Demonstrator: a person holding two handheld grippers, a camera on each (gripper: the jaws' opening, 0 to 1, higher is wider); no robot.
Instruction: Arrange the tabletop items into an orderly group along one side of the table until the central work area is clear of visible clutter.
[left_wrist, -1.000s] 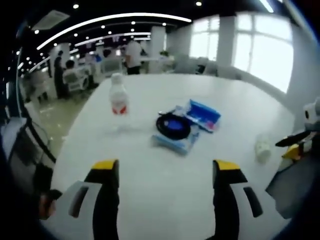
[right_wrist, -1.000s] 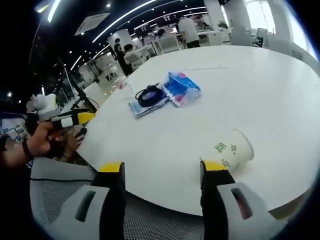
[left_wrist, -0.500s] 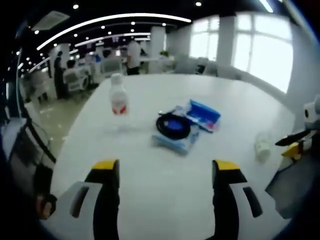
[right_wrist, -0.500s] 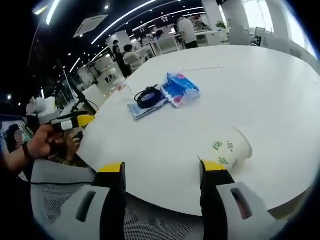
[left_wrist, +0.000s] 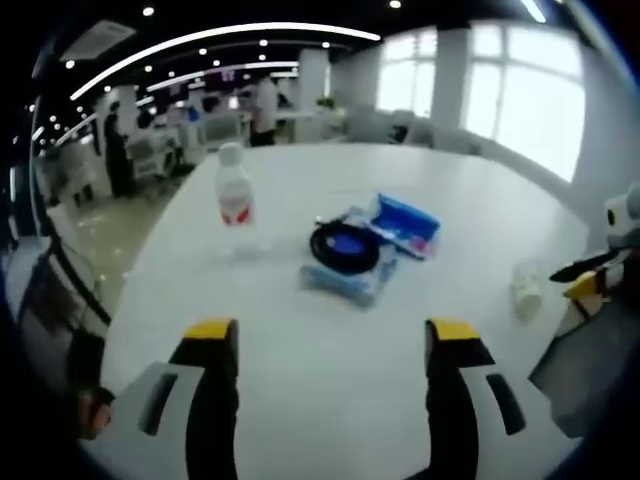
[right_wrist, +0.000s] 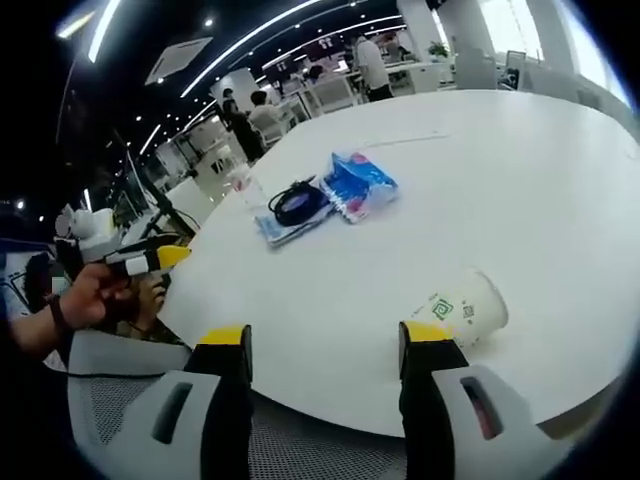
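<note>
Both tools, left (left_wrist: 328, 335) and right (right_wrist: 321, 340), gape empty over the counter (left_wrist: 320, 390). Cup (right_wrist: 463, 309) lies toppled; bottle (left_wrist: 234, 188) stands beside the cable (left_wrist: 345, 246).

I can't read the blurred bottle (left_wrist: 234, 186) label, and the coiled cable (left_wrist: 345, 247) hides most of the blue packet (left_wrist: 347, 280) under it.

bright window glare, ceiling light strips, soft blur throughout, fisheye bending edges, faint shadows
</note>
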